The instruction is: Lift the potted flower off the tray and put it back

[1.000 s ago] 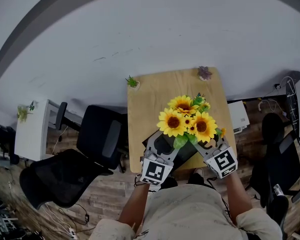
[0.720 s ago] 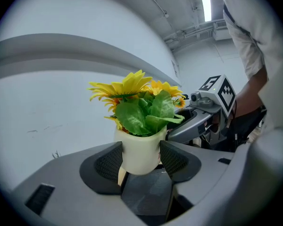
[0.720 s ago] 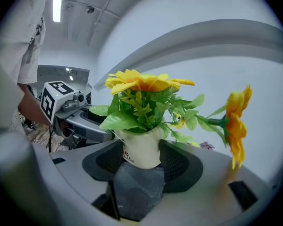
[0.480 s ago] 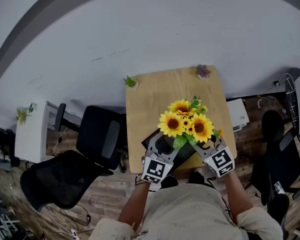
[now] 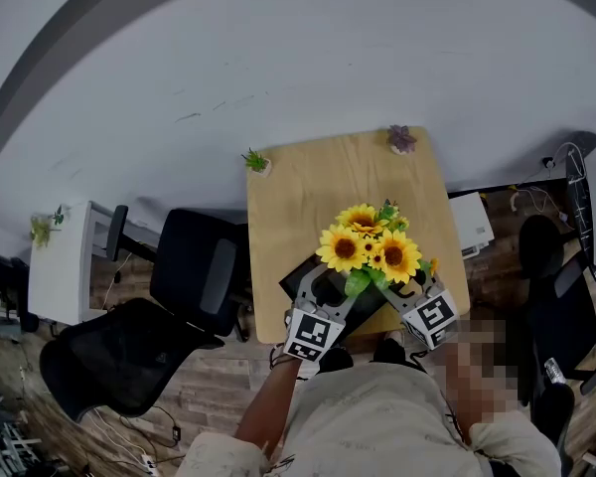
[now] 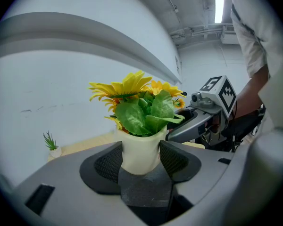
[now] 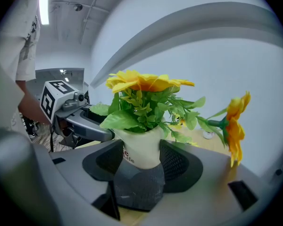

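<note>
We grip the flower pot (image 7: 142,147) with the left tongs (image 6: 140,160) and right tongs (image 7: 141,160), apparently lifted above the tray (image 5: 293,278); only putting it back is left.

Wooden table (image 5: 318,187) — a small green plant (image 5: 256,160) sits on its far-left corner, a purple plant (image 5: 401,139) on its far-right corner. Two black office chairs (image 5: 201,271) stand left of it — a white box (image 5: 474,225) right.

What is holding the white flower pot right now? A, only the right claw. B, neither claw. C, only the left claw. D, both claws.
D: the left claw and the right claw each press their pads against the sides of the flower pot.
</note>
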A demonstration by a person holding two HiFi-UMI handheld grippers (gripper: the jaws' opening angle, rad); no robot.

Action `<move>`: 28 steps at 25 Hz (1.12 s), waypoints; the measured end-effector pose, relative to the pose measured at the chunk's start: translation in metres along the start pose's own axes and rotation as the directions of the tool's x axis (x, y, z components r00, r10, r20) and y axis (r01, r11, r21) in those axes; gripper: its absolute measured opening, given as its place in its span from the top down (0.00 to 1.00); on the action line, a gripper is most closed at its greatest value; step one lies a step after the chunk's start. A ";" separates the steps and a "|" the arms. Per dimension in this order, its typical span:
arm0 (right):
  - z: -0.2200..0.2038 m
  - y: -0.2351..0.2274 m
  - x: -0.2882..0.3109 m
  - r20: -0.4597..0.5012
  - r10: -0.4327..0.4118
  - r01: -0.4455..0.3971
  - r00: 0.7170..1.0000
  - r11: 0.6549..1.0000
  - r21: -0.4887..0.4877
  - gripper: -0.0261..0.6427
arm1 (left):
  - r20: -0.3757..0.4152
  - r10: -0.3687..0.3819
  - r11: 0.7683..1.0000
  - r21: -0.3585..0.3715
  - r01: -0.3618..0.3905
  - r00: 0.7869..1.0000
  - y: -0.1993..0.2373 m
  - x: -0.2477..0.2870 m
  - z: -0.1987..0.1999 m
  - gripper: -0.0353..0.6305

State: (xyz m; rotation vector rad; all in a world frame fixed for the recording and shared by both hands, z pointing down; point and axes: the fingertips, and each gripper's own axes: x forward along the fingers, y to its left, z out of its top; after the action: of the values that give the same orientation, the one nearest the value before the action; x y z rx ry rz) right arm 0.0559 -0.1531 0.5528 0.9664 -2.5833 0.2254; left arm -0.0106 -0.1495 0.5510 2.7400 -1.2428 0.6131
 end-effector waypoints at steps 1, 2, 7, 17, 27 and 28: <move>-0.003 0.000 0.001 -0.006 0.000 0.000 1.000 1.000 0.003 0.57 | -0.005 -0.002 1.000 -0.003 0.002 1.000 0.000 0.001 -0.003 0.56; -0.005 0.000 0.003 -0.012 0.000 0.000 1.000 1.000 0.005 0.57 | -0.011 -0.005 1.000 -0.006 0.005 1.000 0.000 0.003 -0.006 0.56; -0.020 0.000 0.008 -0.047 0.003 -0.003 0.999 1.000 0.014 0.57 | -0.043 -0.018 1.000 -0.021 0.017 0.999 -0.003 0.008 -0.021 0.56; -0.045 -0.001 0.017 -0.107 0.002 0.002 0.994 1.000 0.030 0.58 | -0.100 -0.046 0.998 -0.053 0.041 0.994 -0.007 0.020 -0.049 0.56; -0.063 -0.003 0.024 -0.151 -0.010 0.014 0.989 1.000 0.026 0.58 | -0.151 -0.070 0.996 -0.059 0.062 0.986 -0.009 0.031 -0.070 0.56; -0.065 -0.003 0.025 -0.155 -0.011 0.015 0.988 1.000 0.026 0.58 | -0.158 -0.072 0.996 -0.057 0.064 0.985 -0.010 0.032 -0.074 0.56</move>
State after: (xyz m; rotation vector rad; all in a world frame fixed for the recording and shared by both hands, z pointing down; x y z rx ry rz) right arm 0.0595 -0.1525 0.6219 0.9362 -2.4374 0.3203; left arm -0.0086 -0.1490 0.6320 2.6193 -1.1094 0.7651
